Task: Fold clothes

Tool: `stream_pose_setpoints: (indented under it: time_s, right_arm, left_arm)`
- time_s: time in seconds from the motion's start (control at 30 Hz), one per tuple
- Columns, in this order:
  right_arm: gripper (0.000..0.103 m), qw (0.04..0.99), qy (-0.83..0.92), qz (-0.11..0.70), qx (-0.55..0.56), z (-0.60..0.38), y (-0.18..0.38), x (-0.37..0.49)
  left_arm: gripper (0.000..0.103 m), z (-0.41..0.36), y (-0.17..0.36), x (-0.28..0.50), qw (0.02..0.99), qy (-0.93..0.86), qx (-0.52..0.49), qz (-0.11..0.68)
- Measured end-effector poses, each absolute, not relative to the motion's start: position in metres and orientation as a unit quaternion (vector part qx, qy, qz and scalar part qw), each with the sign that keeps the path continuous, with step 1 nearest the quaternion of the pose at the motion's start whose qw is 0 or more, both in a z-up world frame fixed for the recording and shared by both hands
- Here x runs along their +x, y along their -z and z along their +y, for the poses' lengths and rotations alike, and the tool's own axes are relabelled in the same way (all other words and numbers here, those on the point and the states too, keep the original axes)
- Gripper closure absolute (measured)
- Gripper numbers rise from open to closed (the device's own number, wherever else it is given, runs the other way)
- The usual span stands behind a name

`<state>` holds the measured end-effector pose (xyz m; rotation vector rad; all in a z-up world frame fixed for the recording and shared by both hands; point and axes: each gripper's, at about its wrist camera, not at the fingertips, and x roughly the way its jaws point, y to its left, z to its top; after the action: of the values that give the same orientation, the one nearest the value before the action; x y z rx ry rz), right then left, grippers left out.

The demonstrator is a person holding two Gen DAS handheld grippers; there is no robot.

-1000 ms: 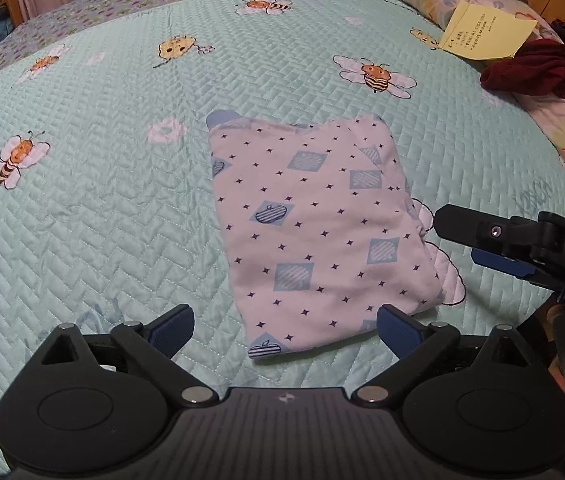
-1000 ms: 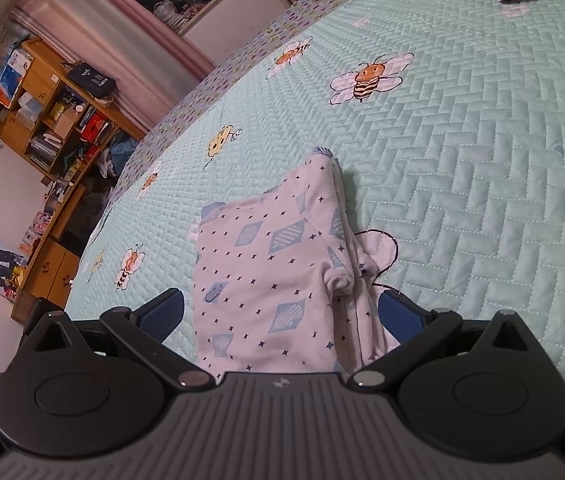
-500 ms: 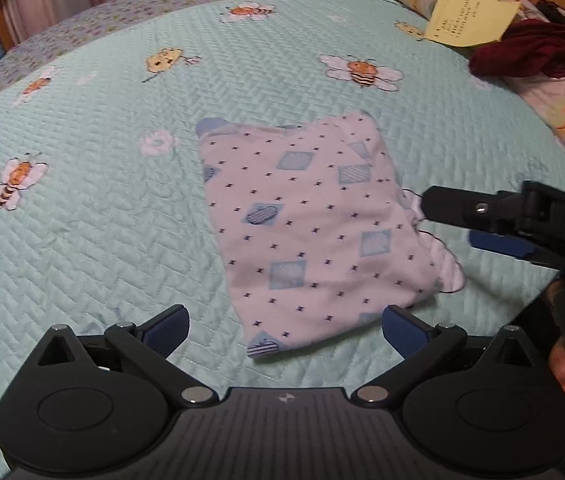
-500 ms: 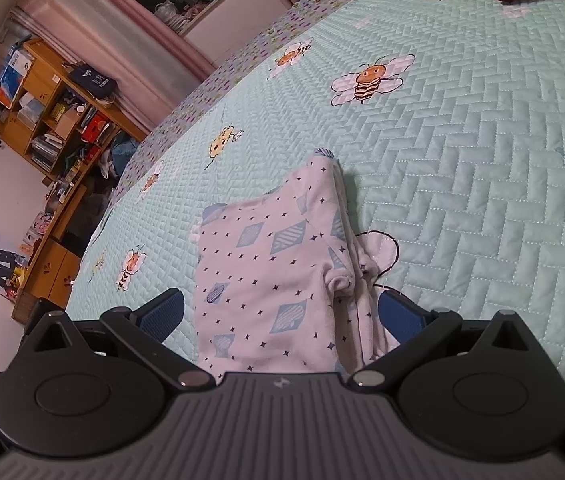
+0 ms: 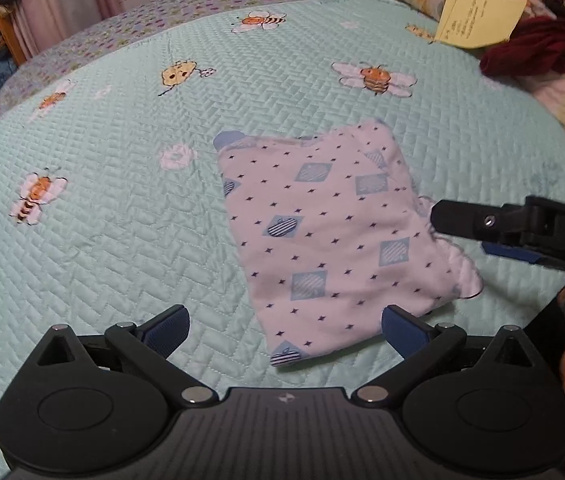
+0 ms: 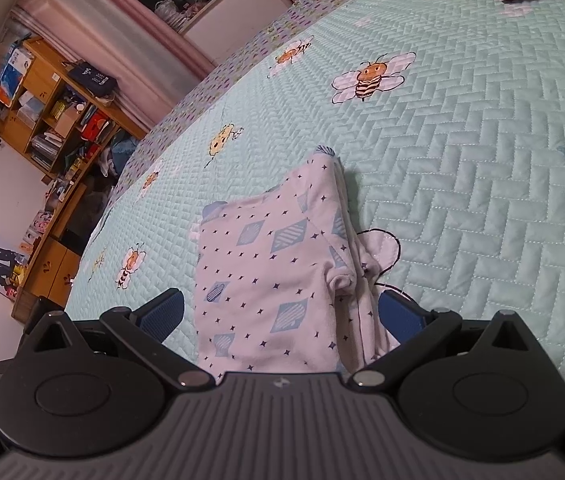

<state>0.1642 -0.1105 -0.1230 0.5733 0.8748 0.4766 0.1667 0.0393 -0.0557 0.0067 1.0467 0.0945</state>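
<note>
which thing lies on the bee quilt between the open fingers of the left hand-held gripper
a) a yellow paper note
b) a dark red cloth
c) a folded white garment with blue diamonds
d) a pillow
c: in the left wrist view the folded white garment lies flat on the quilt ahead of the open left hand-held gripper; the yellow note and dark red cloth sit far off by the pillows.

Black hand-held gripper [image 5: 285, 329], blue finger pads [image 5: 402, 330]

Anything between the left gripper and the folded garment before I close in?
Nothing: in the left wrist view only bare quilted bedspread separates the left gripper from the folded garment.
</note>
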Motion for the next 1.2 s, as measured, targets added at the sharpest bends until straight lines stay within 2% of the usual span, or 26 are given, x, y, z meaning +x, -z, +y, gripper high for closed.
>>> stream_pose_setpoints:
  time_s: [0.37,1.2]
  right_arm:
    - [0.0,0.84,-0.228,0.414,0.268,-0.108,0.123,0.164]
    - [0.0,0.839,-0.228,0.414,0.268,-0.106,0.122,0.166]
  left_arm:
    - [0.001,0.038,0.052,0.161,0.88,-0.014,-0.023,0.475]
    - [0.0,0.03,0.047,0.156,0.888,-0.047,0.02,0.457]
